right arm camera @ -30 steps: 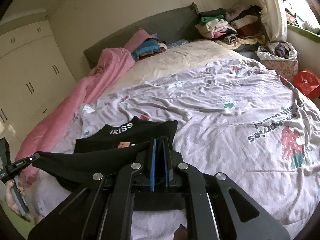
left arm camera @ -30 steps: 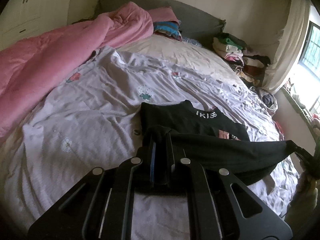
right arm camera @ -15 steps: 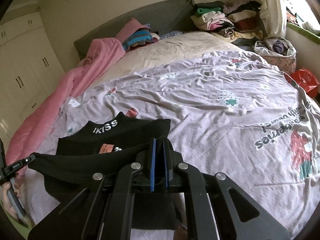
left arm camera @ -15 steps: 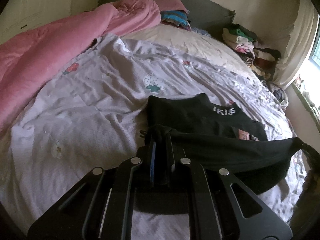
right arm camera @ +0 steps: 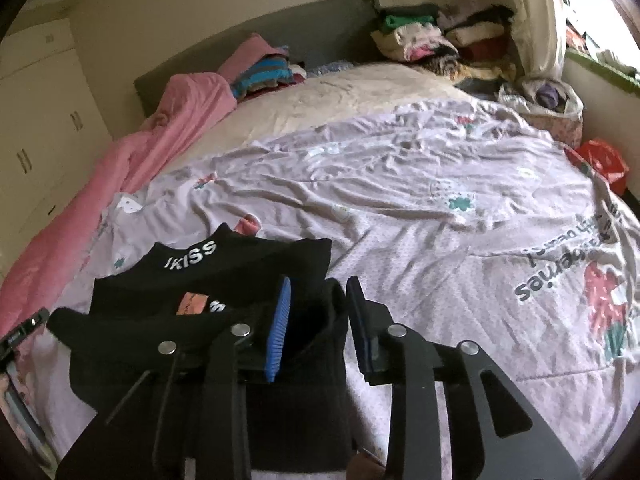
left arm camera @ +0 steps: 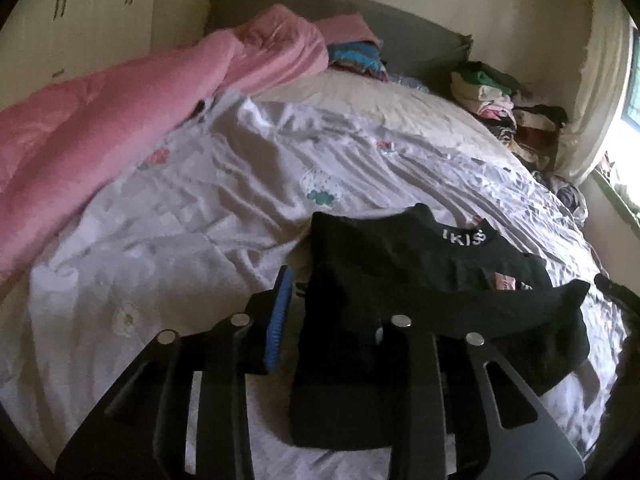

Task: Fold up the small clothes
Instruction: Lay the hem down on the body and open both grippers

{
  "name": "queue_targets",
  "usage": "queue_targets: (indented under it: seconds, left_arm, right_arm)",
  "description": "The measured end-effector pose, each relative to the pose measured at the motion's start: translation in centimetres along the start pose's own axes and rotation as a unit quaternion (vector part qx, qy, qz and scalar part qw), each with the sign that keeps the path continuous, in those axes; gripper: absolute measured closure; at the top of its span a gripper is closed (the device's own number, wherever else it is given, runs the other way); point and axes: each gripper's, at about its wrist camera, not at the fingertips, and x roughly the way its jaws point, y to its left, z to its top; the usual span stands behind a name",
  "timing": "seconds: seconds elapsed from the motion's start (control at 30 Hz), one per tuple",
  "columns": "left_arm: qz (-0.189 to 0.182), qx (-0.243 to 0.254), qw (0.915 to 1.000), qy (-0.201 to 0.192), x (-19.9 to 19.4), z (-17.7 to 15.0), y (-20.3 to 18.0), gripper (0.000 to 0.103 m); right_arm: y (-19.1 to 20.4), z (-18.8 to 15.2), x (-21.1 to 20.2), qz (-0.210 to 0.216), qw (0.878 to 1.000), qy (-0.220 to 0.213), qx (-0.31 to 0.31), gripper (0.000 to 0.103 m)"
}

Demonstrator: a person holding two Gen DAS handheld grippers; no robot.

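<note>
The black top [right arm camera: 224, 276] lies on the bed's lilac printed quilt [right arm camera: 440, 216] with its lower hem folded up across the chest, and both the left gripper [left arm camera: 332, 312] and right gripper [right arm camera: 318, 320] are opening off that hem, leaving further folds likely.

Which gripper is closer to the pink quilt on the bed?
Left. The left gripper sits at the black top's corner facing the pink quilt; the right gripper is at the opposite corner.
</note>
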Motion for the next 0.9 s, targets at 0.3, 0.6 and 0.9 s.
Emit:
queue_targets:
  seconds: [0.3,0.6,0.9]
  left_arm:
    - [-0.045,0.068,0.9965,0.021,-0.8,-2.8,-4.2,0.079]
    - [-0.007,0.136,0.9885,0.066,2.2,-6.0,-6.3,0.083]
    - [0.038,0.158,0.9848,0.061,4.1,-6.3,-6.4,0.083]
  right_arm:
    - [4.0,-3.6,-2.4,0.021,0.995,0.016,-0.093,0.076]
    - [7.6,-7.6,-0.3,0.045,0.986,0.075,-0.145,0.078]
    - [7.4,-8.4,4.0,0.005,0.982,0.102,-0.156,0.078]
